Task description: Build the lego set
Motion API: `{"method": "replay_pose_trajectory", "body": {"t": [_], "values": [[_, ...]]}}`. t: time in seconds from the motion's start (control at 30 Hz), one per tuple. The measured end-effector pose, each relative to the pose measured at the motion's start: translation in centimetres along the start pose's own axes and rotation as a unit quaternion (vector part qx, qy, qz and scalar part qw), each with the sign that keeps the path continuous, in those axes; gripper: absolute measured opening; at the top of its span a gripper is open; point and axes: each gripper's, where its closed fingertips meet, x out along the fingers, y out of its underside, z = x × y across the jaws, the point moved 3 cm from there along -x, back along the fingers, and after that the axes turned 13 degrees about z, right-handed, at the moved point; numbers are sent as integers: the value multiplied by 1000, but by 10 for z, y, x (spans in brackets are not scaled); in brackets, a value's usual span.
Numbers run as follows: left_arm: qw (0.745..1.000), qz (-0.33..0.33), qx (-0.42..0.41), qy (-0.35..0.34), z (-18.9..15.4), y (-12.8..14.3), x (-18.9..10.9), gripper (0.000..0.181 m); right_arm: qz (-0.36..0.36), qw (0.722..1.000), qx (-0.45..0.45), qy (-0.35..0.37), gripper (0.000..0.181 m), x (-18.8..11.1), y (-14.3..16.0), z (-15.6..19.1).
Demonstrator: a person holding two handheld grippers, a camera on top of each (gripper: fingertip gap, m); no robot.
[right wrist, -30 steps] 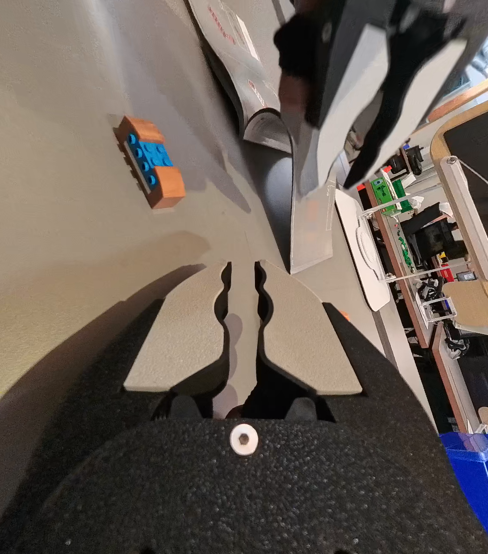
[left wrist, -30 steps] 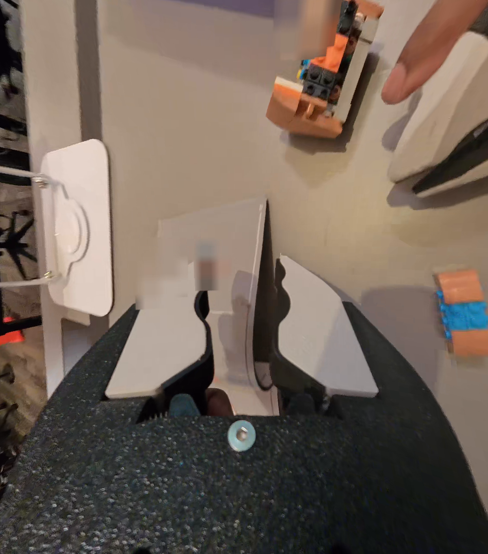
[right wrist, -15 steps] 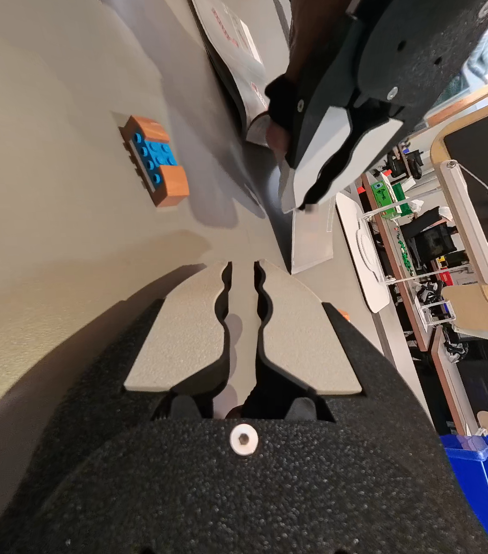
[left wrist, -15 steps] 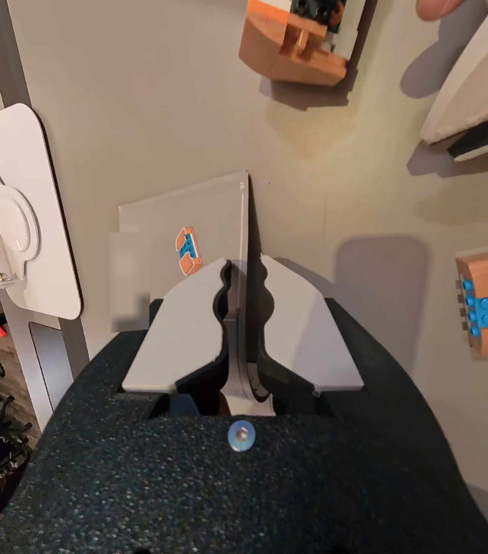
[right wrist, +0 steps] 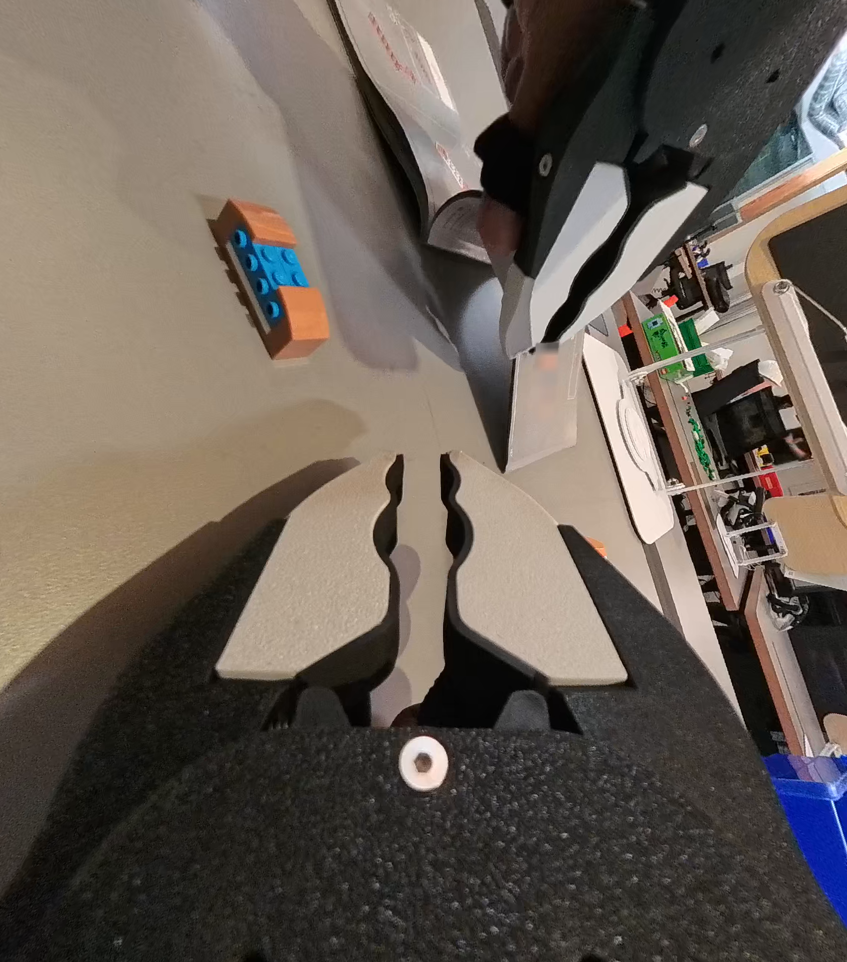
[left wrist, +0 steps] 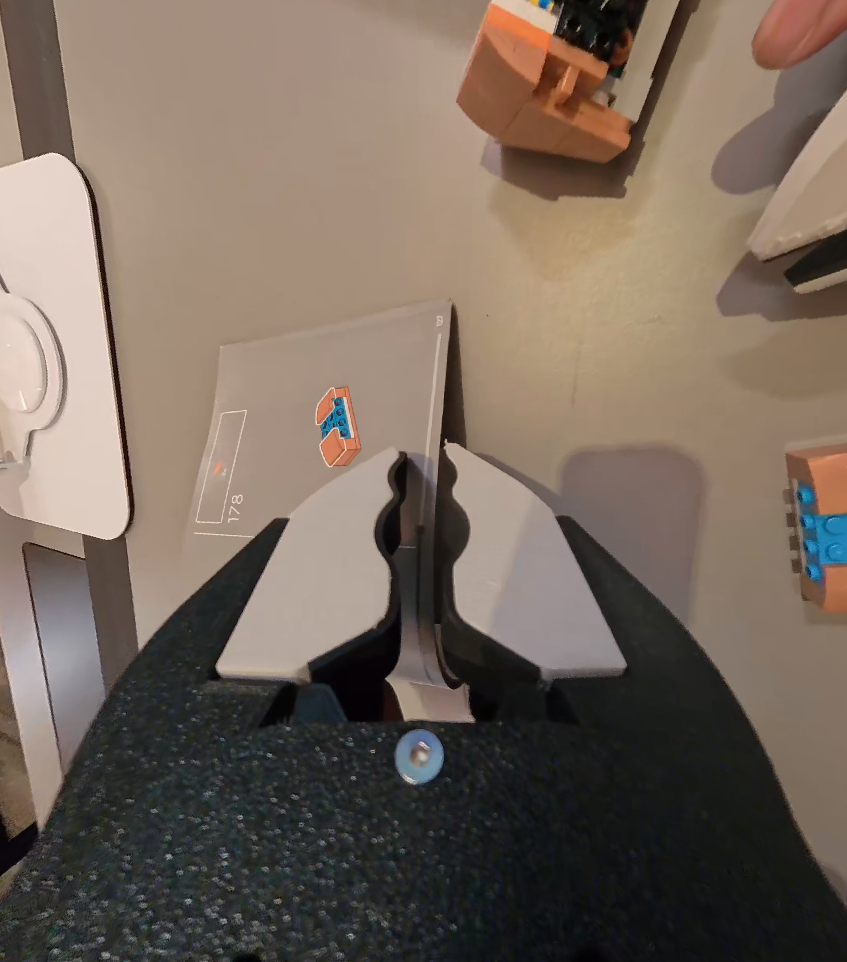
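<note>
Since a second ago our left gripper (left wrist: pixel 420 458) has lowered the pinched booklet page (left wrist: pixel 327 416) flat; our right gripper (right wrist: pixel 421 458), narrowly parted and empty, has the orange-and-blue brick block (right wrist: pixel 269 278) at ten o'clock, long axis pointing roughly eleven to five.

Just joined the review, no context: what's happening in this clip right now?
A person is building a lego set with two handheld claws. The left claw is shut on a page of the instruction booklet, holding it up so a drawing of an orange and blue piece shows. The matching orange and blue sub-assembly lies untouched on the grey table. The right claw hangs just above the table with nothing between its fingers, which stand a narrow gap apart. A larger orange build sits farther off.
</note>
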Motion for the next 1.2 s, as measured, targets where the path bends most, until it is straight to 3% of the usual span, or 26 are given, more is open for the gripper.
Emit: {"method": "replay_pose_trajectory", "body": {"t": [0.5, 0.67, 0.8, 0.93, 1.03, 1.2], "values": [[997, -30, -44, 54, 0, 4, -9, 11, 0, 1000, -1, 0, 13, 0, 0, 0], [999, -19, -28, 36, 1, 9, -9, 15, 0, 1000, -2, 1, 13, -1, 0, 0], [999, -43, 16, -23, 3, -4, -14, 30, 1, 1000, -3, 0, 12, 0, 0, -1], [995, -22, 27, -92, 20, -20, -11, 31, 2, 1000, -5, 2, 11, 1, 0, -1], [999, -4, 38, -28, 6, -21, 0, 31, 3, 1000, -6, 3, 11, 0, 0, -1], [996, 60, 65, -7, -8, -2, 14, 22, 2, 1000, -9, 4, 10, 0, 0, -1]]}}
